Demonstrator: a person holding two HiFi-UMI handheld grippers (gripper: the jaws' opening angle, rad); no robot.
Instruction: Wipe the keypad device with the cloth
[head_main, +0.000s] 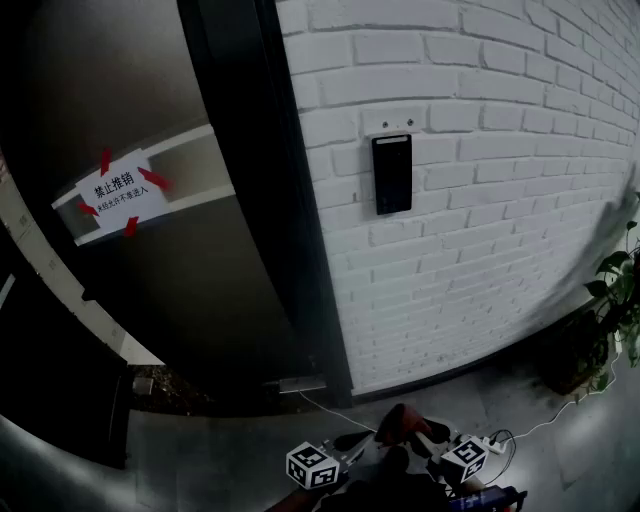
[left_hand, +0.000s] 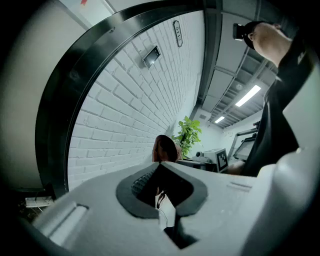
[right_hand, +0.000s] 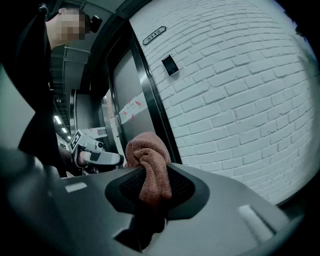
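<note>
Bare brick wall (head_main: 480, 250) around the keypad device (head_main: 392, 174) gives me room. Door frame (head_main: 285, 220) bounds left; plant (head_main: 615, 285) lower right.

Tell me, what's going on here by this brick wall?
A person holds a gripper tool in each hand, low in front of a white brick wall. The right gripper is clamped on a brown cloth. The left gripper is shut with nothing in it. The keypad device hangs on the wall beside a dark door, higher than both grippers. The cloth is not touching it, so wiping has not begun.
</note>
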